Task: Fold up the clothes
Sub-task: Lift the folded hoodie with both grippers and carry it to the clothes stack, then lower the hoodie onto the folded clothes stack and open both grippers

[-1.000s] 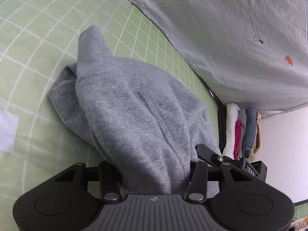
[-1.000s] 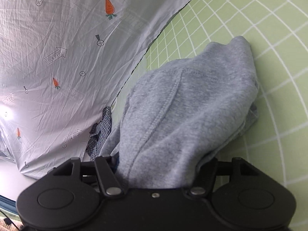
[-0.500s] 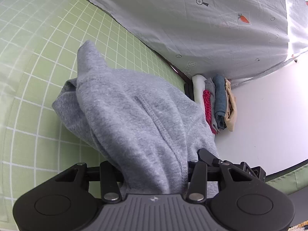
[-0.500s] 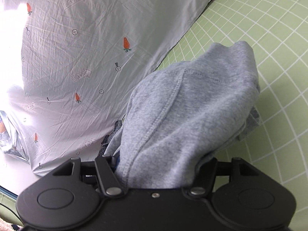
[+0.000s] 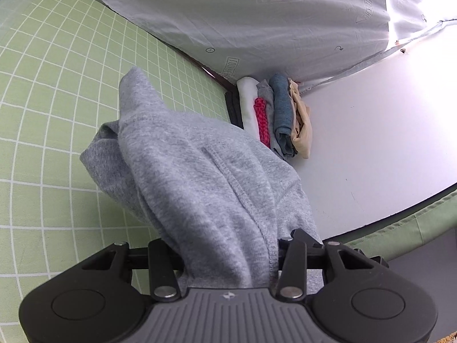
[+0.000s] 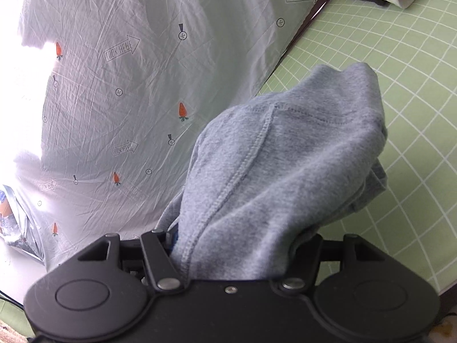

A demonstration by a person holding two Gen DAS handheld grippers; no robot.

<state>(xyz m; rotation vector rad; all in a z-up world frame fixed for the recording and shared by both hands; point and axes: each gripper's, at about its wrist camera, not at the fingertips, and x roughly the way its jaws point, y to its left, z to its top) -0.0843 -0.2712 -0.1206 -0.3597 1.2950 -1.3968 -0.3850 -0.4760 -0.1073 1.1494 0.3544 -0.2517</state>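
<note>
Both tools [image 5: 227, 253] [image 6: 231, 245] clamp the grey garment [image 5: 197, 171]; only the left view shows the folded stack [image 5: 274, 117].

Home laundry corner: folded clothes stack [image 5: 274, 117]

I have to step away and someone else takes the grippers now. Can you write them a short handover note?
Left gripper: shut on the grey garment.
Right gripper: shut on the same garment, bunched and draped forward over both.
Below: the green grid mat. A stack of folded clothes stands at the mat's far edge, by the carrot-print sheet.
Done: garment gripped.
Left: lay it flat, fold it, add it to the stack.
</note>
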